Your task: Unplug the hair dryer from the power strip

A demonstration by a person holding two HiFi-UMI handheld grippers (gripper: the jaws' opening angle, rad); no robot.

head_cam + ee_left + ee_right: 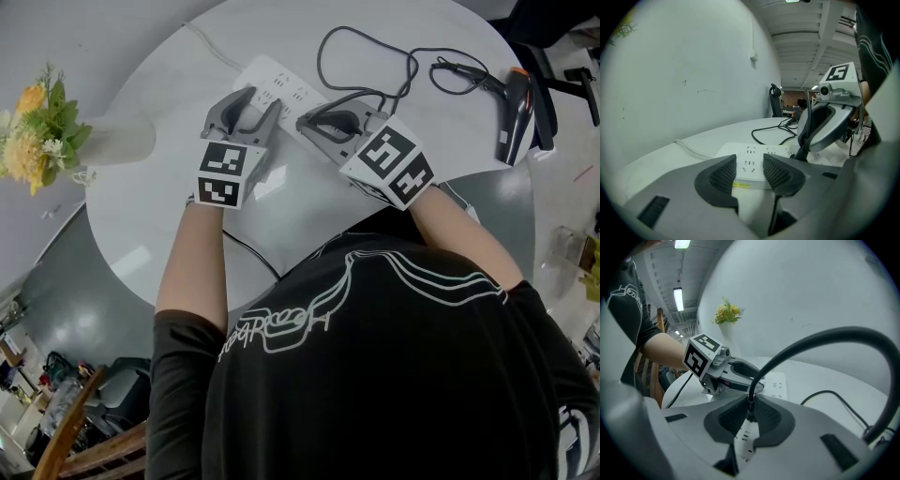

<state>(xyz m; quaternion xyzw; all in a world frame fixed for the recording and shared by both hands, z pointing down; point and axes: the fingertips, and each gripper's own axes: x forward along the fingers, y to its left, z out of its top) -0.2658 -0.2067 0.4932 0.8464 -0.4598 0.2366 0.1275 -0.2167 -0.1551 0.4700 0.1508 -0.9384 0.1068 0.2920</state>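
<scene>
— Any writing to read?

— Little. The power strip [281, 82] has a small yellow label [742, 184] on its near end, but the print is too small to make out. Each gripper's cube [223, 173] shows only black-and-white square markers. The person's black shirt [375, 356] has a white line drawing with script that I cannot read from above.

— Counts?

— One round white table [169, 216], one power strip, one hair dryer [516, 112], one black cord [820, 334], one white cable [691, 149] running off the strip, one vase [117, 141] of flowers [37, 127], and two grippers.

— Where is the dryer?

— It lies at the table's far right edge, well apart from the strip. Its cord loops across the tabletop to the plug [750, 408], which stands on the strip's top.

— And the claws?

— The left gripper [260, 99] has its jaws wide, tips at the strip's near end with nothing pinched between the pads. The right gripper [750, 416] has its jaws closed narrowly on the plug, just where the cord enters it. I cannot tell whether the prongs are fully seated.
</scene>
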